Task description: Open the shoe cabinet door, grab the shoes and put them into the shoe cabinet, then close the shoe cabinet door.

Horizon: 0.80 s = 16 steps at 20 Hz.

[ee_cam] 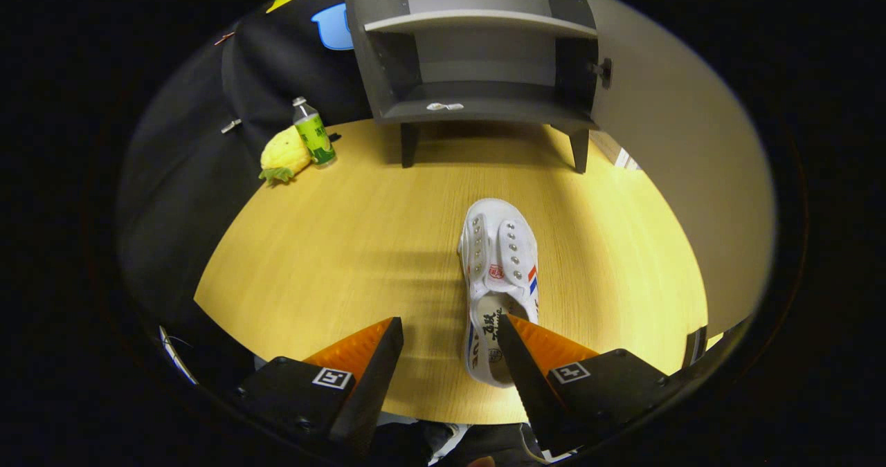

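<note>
Cabinet (477, 59) door (664, 142) stood open. Shoe (500, 273) lay on tabletop (332, 245), heel beside my right jaw. Gripper (450, 346) jaws wide, empty. I judged grabbing was next: shift right, straddle the heel.

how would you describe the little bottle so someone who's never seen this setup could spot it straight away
Start at the grey shoe cabinet, standing open on short legs at the far side of the wooden table, well beyond the open gripper and the white shoe. Off the cabinet's left leg, by the black cloth wall, stands the bottle. It is upright, clear-capped with a green label, touching a yellow pineapple toy lying beside it.
</note>
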Tool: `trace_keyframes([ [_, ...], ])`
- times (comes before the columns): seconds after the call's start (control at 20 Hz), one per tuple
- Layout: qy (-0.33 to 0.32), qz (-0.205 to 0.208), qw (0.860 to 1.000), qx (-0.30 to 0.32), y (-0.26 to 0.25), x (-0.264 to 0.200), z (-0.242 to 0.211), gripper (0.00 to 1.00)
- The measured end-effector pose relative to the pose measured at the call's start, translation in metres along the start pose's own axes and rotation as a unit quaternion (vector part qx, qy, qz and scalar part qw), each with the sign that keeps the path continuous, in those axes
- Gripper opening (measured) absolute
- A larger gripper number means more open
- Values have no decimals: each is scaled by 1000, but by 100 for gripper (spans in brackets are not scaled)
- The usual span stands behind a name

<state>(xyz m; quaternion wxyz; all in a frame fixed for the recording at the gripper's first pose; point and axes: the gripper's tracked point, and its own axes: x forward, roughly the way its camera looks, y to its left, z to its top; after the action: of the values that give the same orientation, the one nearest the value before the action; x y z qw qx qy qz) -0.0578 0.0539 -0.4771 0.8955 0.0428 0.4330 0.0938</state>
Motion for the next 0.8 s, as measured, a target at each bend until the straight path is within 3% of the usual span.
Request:
trace_keyframes([
  [0.1,-4,-6,1000,8,-5,18,-4,88],
  [0.4,-84,-25,996,27,-10,63,18,62],
  [0.75,-168,-78,983,13,-33,81,47,57],
  [0.8,-174,-72,982,8,-31,92,50,46],
])
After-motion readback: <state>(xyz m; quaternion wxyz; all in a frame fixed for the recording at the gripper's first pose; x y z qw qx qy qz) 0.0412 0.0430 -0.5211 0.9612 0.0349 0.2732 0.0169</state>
